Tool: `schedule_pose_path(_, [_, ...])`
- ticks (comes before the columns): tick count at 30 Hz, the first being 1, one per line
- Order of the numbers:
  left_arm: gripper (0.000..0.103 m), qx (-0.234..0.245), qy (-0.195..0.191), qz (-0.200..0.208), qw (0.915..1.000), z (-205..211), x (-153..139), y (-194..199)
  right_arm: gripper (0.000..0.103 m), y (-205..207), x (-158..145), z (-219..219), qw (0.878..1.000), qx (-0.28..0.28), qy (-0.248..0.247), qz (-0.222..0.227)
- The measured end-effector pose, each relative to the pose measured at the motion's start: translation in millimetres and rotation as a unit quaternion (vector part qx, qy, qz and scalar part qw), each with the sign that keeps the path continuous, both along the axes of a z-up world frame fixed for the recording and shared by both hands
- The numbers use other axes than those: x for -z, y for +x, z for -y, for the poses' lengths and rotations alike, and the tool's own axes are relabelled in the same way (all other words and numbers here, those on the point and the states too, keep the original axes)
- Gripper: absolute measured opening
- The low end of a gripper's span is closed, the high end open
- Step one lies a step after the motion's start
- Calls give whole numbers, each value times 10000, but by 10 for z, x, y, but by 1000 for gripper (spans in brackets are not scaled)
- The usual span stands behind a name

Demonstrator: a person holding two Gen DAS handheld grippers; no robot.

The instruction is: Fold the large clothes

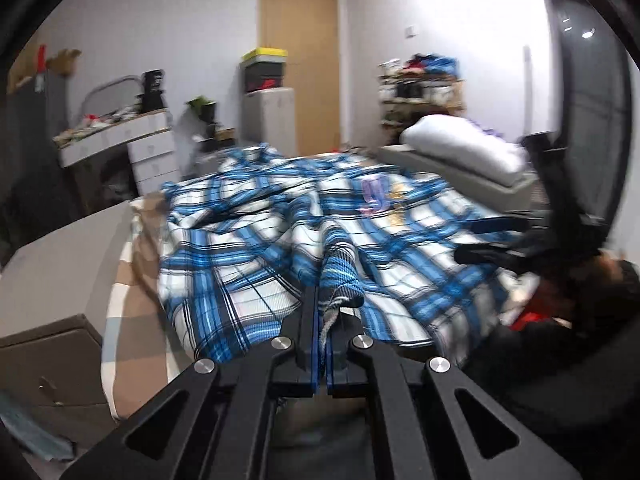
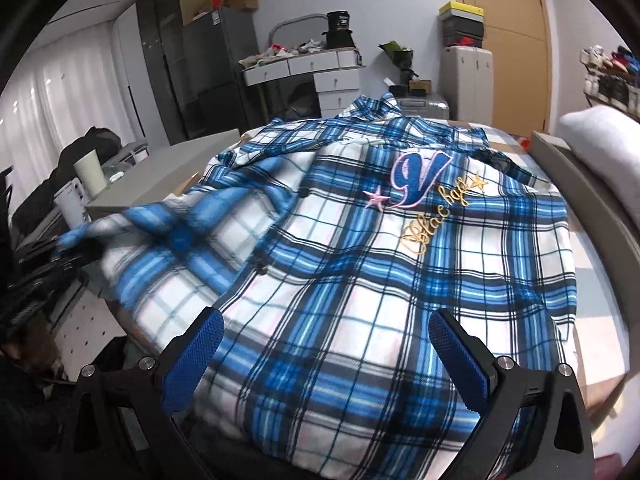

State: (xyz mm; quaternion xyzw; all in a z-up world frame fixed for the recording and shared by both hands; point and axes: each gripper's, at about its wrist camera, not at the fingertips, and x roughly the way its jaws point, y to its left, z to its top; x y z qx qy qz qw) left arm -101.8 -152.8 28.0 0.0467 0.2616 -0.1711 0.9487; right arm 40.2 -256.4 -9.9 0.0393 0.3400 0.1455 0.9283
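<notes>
Looking through the left wrist view, we see the left gripper with its fingers pressed together on a bunched edge of the plaid shirt, a ridge of cloth rising from the spread fabric into the pinch. The shirt lies across the bed, filling most of it. The right gripper shows at the right of this view, low over the fabric. We judge the main risk to be here: the pinch takes only a narrow gather near a frayed hem, so a quick pull could slip the cloth out, or drag the whole shirt toward the bed's near edge instead of folding one part over. This view is also smeared, so exactly which part of the shirt is clamped we cannot tell.

In the right wrist view, the right gripper hangs over the shirt's lower front with its fingers wide apart and nothing between the blue pads. If it does not pin the cloth while the left hand pulls, we expect the body to shift and wrinkle.

The shirt lies front up, its long axis running away from us, collar toward the far desk and hem nearest the fingers. The embroidered letter reads upright from our side.
</notes>
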Motion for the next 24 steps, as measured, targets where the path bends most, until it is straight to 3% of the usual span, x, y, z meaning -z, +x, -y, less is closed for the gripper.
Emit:
schedule_pose_path(6, [0, 630, -85, -202, 9978, -94, 65, -73, 103, 92, 92, 40, 9993, 170, -93, -311])
schedule_pose_path(12, [0, 345, -26, -383, 9987, -36, 169, 12, 103, 123, 96, 95, 9989, 204, 40, -430])
schedule_pose_path(14, [17, 71, 257, -484, 9985, -19, 241, 50, 103, 100, 66, 69, 9992, 138, 19, -368])
schedule_pose_path(15, [42, -104, 504, -515, 9974, 3, 301, 72, 103, 92, 51, 50, 9994, 96, 11, -332])
schedule_pose_path(16, [57, -319, 799, -476, 9952, 23, 359, 77, 103, 72, 40, 24, 9995, 44, -6, -302])
schedule_pose_path(18, [57, -526, 1084, -384, 9920, 2, 425, 62, 103, 58, 36, -26, 9996, -29, -70, -260])
schedule_pose_path(20, [57, -631, 1112, -477, 9906, -62, 478, 63, 103, 56, 46, -69, 9995, -65, -121, -268])
schedule_pose_path(24, [57, -994, 1584, -672, 9801, -139, 647, 89, 103, 71, 87, -127, 9993, -121, -150, -327])
